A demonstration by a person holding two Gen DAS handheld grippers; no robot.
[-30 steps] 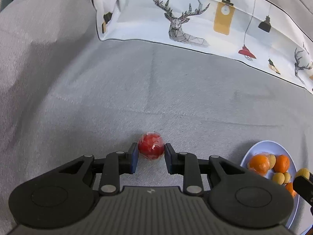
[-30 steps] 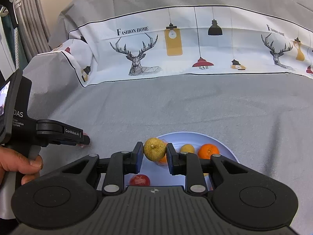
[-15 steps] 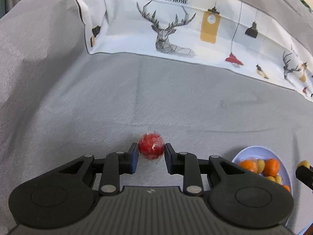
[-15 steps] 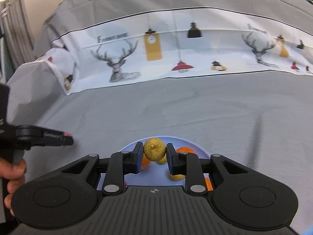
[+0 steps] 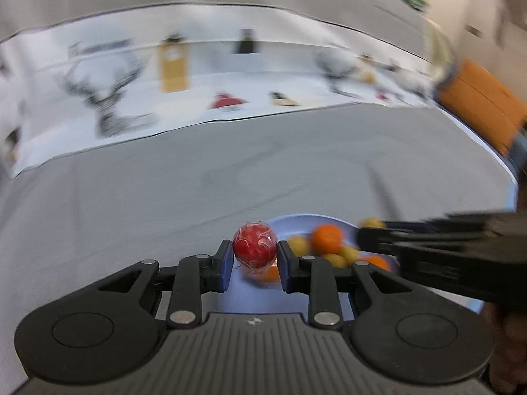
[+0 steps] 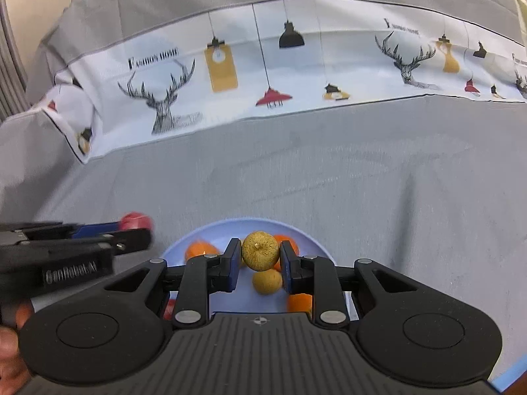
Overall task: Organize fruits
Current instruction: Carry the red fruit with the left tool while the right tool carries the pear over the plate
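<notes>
My left gripper [image 5: 254,254] is shut on a red fruit in clear wrap [image 5: 254,245], held above the near-left rim of the pale blue plate [image 5: 298,223]. Oranges and small yellow fruits [image 5: 326,237] lie in that plate. My right gripper [image 6: 260,256] is shut on a rough yellow fruit [image 6: 260,250] over the plate [image 6: 311,235], where oranges [image 6: 199,250] and another yellow fruit [image 6: 267,281] lie. In the right wrist view the left gripper [image 6: 135,228] comes in from the left with the red fruit [image 6: 134,221]. The right gripper [image 5: 367,230] shows blurred at the right of the left wrist view.
Grey cloth [image 6: 378,177] covers the surface around the plate. A white printed band with deer and lamps [image 6: 263,75] runs across the back. An orange object [image 5: 484,108] sits at the far right. A person's hand [image 6: 10,339] holds the left gripper's handle.
My left gripper has swung right with the red fruit, from bare cloth to the plate's edge; its view is motion-blurred. My right gripper shifted slightly, still holding the yellow fruit over the plate.
</notes>
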